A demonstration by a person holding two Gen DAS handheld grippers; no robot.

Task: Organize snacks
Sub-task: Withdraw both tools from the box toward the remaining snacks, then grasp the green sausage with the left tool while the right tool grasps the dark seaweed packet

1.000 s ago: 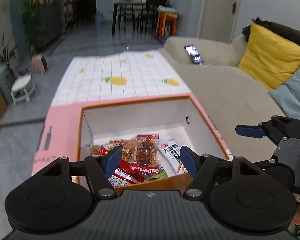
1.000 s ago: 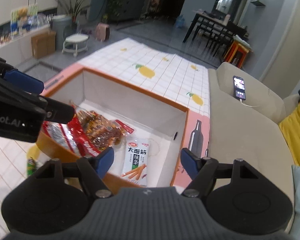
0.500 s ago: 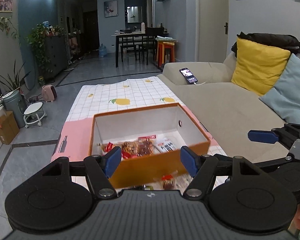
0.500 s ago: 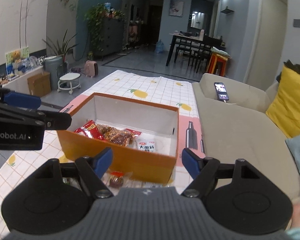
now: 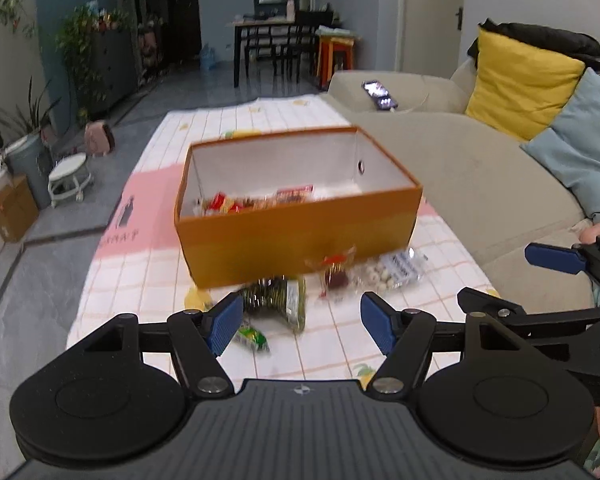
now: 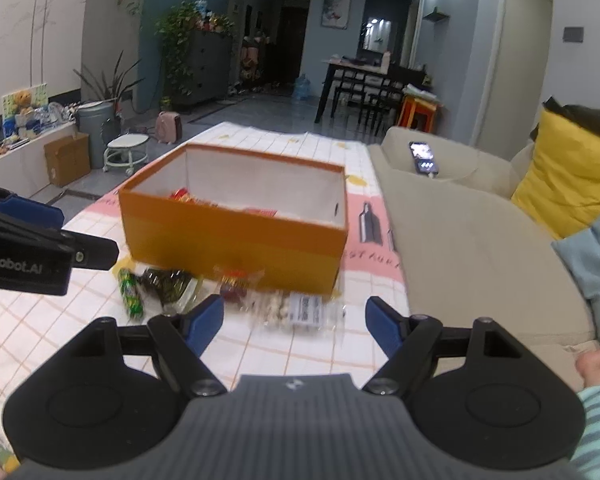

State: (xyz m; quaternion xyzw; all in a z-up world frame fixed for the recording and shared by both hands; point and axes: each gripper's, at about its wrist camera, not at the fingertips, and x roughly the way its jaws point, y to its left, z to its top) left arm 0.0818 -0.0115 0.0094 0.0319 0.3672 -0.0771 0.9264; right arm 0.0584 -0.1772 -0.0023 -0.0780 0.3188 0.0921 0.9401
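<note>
Risk of a poor pick among the loose snacks crowded just in front of the orange box: dark crinkly packet, small green packet, red-wrapped candy and clear bag of pale round pieces, some touching or overlapping, so likely to snag two at once or push one hard against the box's near wall. Slippery film wrappers, likely to slide out of a shallow pinch. Possible knock between left hand-held gripper and right hand-held gripper, side by side in front of the box. Both with jaws spread wide, nothing between them. Box open-topped on the checked worktop, white inside, partly filled: red and orange-brown packets heaped toward its near-left inner corner, far half bare. Exact count inside hard to tell through blur. Sofa just right of the box, phone lying on it beyond.
</note>
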